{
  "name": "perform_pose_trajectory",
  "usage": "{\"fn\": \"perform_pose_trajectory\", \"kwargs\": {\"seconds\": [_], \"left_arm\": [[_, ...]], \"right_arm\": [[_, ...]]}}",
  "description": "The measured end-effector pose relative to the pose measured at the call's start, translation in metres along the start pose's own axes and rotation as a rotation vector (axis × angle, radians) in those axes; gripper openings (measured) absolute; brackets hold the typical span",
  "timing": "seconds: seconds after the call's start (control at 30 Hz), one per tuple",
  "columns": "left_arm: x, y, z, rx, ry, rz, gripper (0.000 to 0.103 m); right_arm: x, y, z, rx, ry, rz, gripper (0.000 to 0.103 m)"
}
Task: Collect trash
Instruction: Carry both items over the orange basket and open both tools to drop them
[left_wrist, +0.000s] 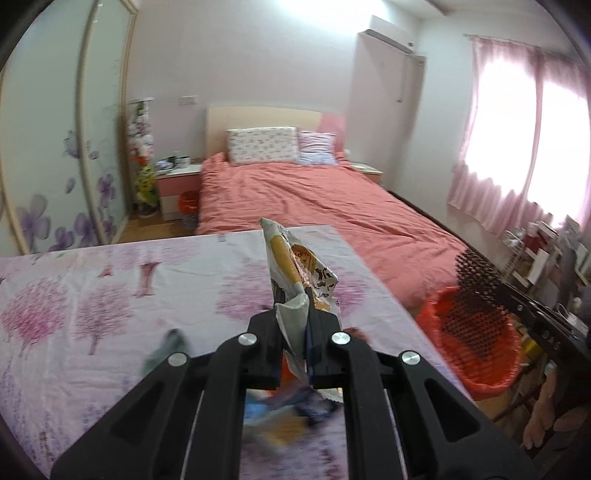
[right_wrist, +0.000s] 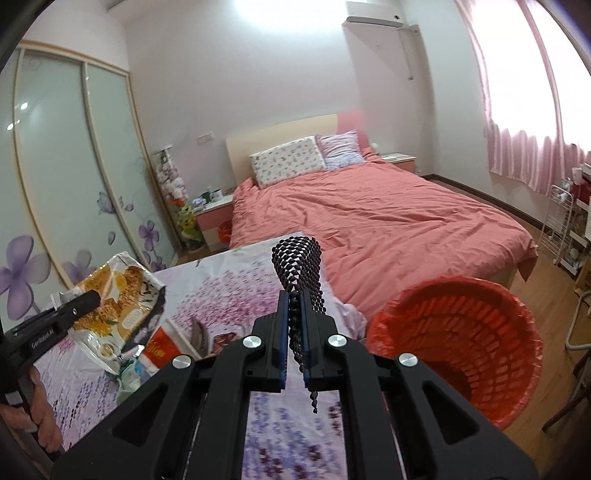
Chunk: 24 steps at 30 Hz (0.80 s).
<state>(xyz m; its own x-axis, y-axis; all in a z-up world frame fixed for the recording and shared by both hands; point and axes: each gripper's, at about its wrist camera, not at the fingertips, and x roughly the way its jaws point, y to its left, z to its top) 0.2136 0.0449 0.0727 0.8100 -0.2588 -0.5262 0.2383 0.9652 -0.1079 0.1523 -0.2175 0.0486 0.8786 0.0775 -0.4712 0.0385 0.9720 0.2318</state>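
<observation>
Double bed with salmon-pink quilt (right_wrist: 369, 218) fills the far half of the room, two patterned pillows at its headboard end. Nearer the cameras — a surface under a white cloth printed with pink and purple trees (left_wrist: 92, 295), its far edge close to the foot of the bed.

Round red-orange lattice-walled waste basket lined with a red bag (right_wrist: 458, 347) stands on the wood floor just off the surface's right edge, between it and the bed's near corner.

Crumpled white-and-yellow snack bag with a printed food picture (left_wrist: 295, 273) is pinched at its lower end by the left tongs (left_wrist: 306, 325), which are closed narrow on it; the bag stands up above the surface, over its middle. In the right wrist view the same bag (right_wrist: 118, 306) hangs over the surface's left part.

Black wrapper with a studded, scale-like texture (right_wrist: 297, 266) is clamped in the right tongs (right_wrist: 294, 332), narrow too — it juts forward past the tips over the right edge, just beside the basket.

Small litter lies below the left tongs: a red-and-white packet (right_wrist: 164, 345), blurred bluish scraps.
</observation>
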Motion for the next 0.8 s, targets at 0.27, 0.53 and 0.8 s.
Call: {"fn": "perform_pose_trajectory", "kwargs": {"seconds": [0.27, 0.53, 0.8], "left_arm": [[0.024, -0.08, -0.002, 0.06, 0.028, -0.138, 0.01], [0.056, -0.161, -0.014, 0.126, 0.071, -0.259, 0.01], [0.097, -0.211, -0.025, 0.16, 0.128, -0.322, 0.011]], "right_arm": [[-0.009, -0.044, 0.0, 0.054, -0.026, -0.062, 0.006], [-0.008, -0.101, -0.004, 0.13, -0.027, -0.133, 0.006], [0.005, -0.139, -0.007, 0.203, -0.013, -0.167, 0.006]]}}
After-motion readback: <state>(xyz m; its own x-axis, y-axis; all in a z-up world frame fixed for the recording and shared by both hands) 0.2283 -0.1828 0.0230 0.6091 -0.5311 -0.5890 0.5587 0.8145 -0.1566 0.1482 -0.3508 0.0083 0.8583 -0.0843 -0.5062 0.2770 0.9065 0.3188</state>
